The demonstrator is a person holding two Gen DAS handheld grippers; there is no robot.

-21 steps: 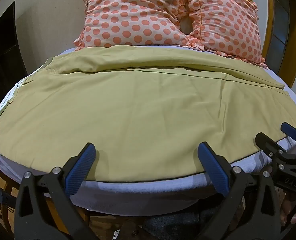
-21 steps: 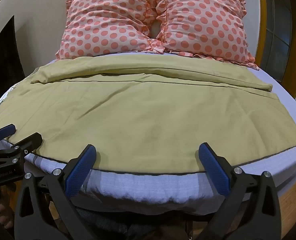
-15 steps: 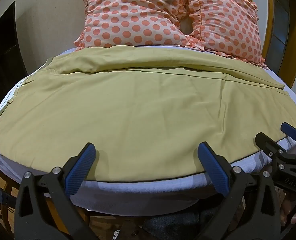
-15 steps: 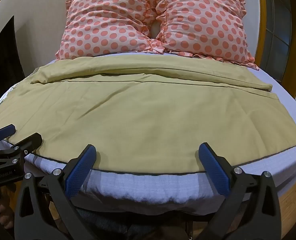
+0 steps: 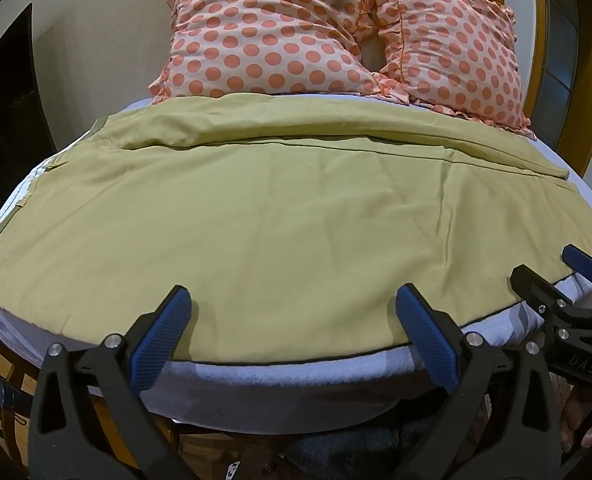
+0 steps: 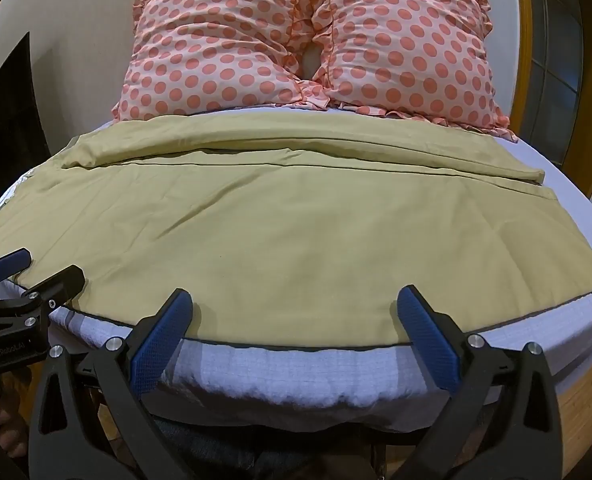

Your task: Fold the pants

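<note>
Pants (image 5: 280,216) lie spread flat across the bed (image 5: 296,380) w/ far leg partly doubled over — folding barely begun. Left hand-held gripper (image 5: 292,308) & right hand-held gripper (image 6: 294,310) both wide open, empty, at near edge.

Two salmon polka-dot frilled pillows (image 6: 216,48) (image 6: 411,48), one olive-yellow pair of pants (image 6: 296,232), one white quilted mattress (image 6: 296,372), and two black blue-padded grippers (image 5: 296,320) (image 6: 296,320).

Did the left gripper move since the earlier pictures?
No. The left gripper sits at the same spot over the near hem of the pants, jaws equally open.
</note>
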